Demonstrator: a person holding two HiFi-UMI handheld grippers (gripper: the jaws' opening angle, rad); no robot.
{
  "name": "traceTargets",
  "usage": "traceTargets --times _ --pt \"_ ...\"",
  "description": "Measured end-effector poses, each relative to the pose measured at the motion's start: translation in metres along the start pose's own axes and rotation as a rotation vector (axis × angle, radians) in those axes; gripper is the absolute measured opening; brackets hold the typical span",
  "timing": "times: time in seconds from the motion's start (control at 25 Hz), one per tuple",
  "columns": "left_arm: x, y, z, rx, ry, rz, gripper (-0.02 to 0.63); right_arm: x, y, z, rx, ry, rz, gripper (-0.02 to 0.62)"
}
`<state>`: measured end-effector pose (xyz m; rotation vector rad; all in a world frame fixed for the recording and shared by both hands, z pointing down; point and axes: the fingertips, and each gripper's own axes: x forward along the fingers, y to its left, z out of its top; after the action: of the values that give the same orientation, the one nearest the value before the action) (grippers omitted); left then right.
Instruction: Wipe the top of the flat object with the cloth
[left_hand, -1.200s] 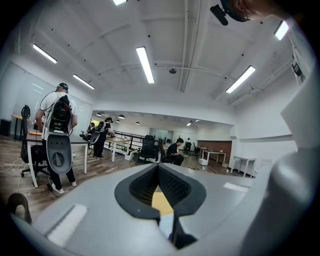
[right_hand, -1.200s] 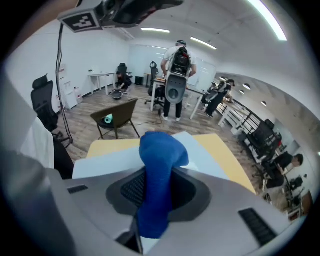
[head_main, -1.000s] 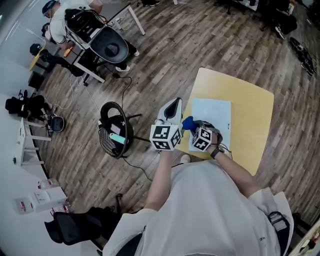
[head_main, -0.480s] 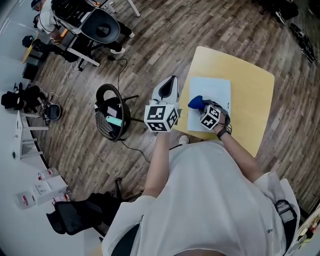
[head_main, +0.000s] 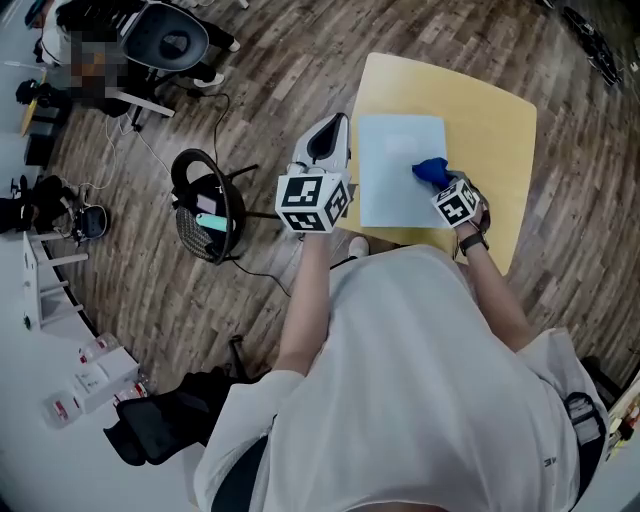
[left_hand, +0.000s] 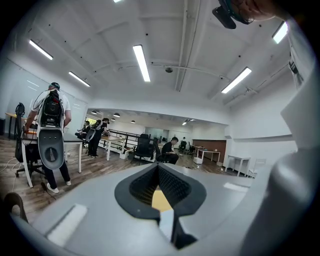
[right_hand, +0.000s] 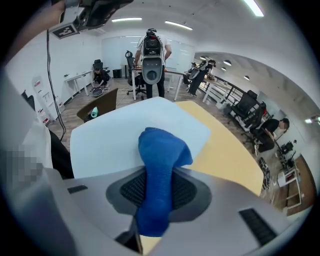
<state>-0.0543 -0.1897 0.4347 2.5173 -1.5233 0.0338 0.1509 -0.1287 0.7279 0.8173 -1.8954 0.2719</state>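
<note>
Upper right, head view: right gripper clenches a blue cloth on the pale flat object. Left gripper is closed and empty. Wiping seems in hand; next, sweep the uncovered surface.

Ribbed blue cloth, smooth matt pale board, wood-grain floor planks.

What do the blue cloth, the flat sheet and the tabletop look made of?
The cloth: knitted or woven fabric, fine ribbed texture, soft folds. The flat sheet: smooth, matte pale blue, probably plastic or card. The tabletop: smooth yellow, likely laminate or painted board.
</note>
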Motion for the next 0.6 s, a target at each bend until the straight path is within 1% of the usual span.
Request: traceTargets --times 0.2,0.32,0.48,0.6 --pt "0.001 -0.01 -0.006 0.002 0.017 -0.023 0.006 0.0 0.001 -0.012 0.038 0.004 -0.015 0.103" --pt "0.001 -0.013 -0.003 0.009 0.02 -0.028 0.006 -0.003 0.002 -0.009 0.019 0.027 -0.009 0.103" --pt "-0.002 -0.006 0.009 0.015 0.009 -0.007 0.006 -0.012 0.002 0.019 0.014 -0.013 0.01 0.103" --pt "-0.011 0.004 0.006 0.01 0.011 0.02 0.006 -0.008 0.029 0.051 -0.043 -0.061 0.066 0.103"
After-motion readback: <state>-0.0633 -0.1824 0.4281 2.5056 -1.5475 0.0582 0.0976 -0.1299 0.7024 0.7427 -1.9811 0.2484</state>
